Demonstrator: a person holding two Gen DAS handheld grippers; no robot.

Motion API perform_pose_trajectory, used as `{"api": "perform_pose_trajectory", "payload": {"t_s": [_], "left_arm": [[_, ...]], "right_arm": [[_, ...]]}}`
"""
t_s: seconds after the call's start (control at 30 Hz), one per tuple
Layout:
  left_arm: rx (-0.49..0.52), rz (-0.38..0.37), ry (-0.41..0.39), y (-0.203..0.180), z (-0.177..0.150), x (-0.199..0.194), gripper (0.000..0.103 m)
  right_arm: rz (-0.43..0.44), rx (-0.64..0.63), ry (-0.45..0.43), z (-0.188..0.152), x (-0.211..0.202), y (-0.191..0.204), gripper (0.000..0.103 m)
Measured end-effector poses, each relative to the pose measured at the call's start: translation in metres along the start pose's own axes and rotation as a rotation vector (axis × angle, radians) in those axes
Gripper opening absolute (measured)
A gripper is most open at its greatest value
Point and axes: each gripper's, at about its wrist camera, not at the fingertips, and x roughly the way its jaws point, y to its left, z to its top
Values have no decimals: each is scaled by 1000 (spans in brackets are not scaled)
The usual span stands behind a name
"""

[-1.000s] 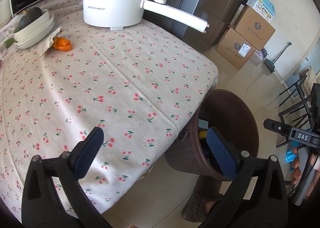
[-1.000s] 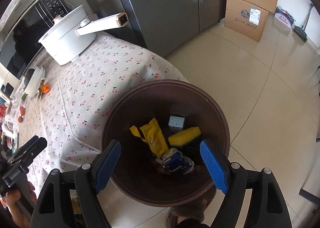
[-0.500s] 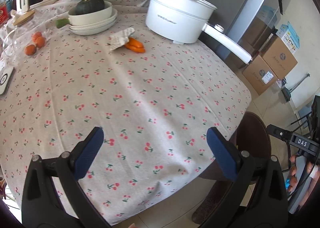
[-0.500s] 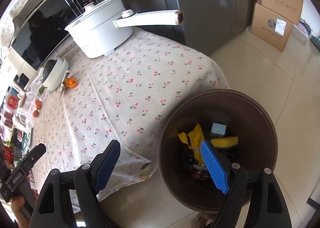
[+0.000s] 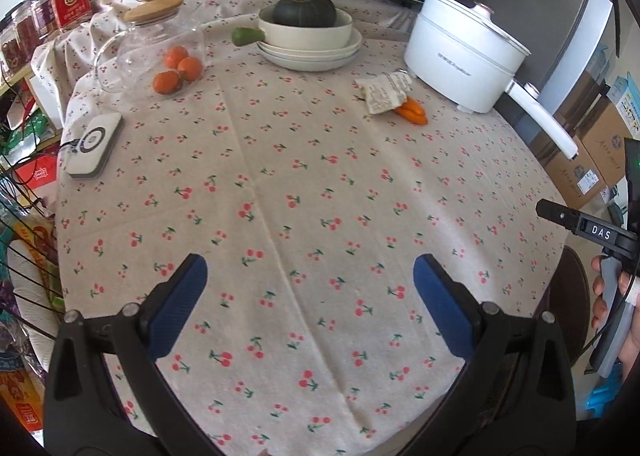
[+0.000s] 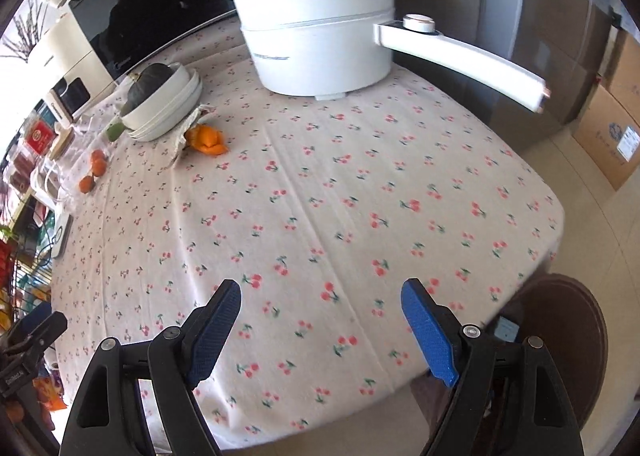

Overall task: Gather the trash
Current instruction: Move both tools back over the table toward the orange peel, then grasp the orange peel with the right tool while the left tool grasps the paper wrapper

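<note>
A crumpled white wrapper [image 5: 385, 91] lies on the cherry-print tablecloth [image 5: 304, 191] beside orange peel [image 5: 412, 111], near the white pot; both show in the right wrist view too, wrapper [image 6: 187, 127] and peel [image 6: 206, 139]. The brown trash bin [image 6: 560, 320] stands on the floor at the table's right edge; its rim shows in the left wrist view [image 5: 570, 296]. My left gripper [image 5: 310, 304] is open and empty over the table's near part. My right gripper [image 6: 322, 330] is open and empty over the table's near edge.
A white electric pot [image 5: 460, 55] with a long handle, stacked bowls with a squash [image 5: 305, 35], a glass jar and tangerines [image 5: 176, 69], and a white charger pad [image 5: 91, 149] stand on the table. Cardboard boxes [image 6: 612, 143] sit on the floor by the fridge.
Both grippers swung up and left from above the trash bin to face the table. The bin has dropped to the right edge of both views. Both stay open and empty.
</note>
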Motion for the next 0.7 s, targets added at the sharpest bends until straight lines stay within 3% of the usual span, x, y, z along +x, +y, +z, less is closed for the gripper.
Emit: {"api": "perform_pose_trajectory", "payload": {"t_s": [0.27, 0.43, 0.63, 0.7], "left_arm": [[-9, 57, -73, 31, 30, 45, 102], [-21, 34, -77, 37, 43, 76, 102], [-2, -1, -61, 27, 57, 100, 102], [20, -13, -66, 21, 62, 102, 102]], "right_arm": [[37, -178, -33, 44, 71, 52, 84], [52, -283, -29, 66, 117, 83, 81], [101, -366, -58, 94, 148, 113, 74], [117, -368, -64, 104, 153, 119, 65]]}}
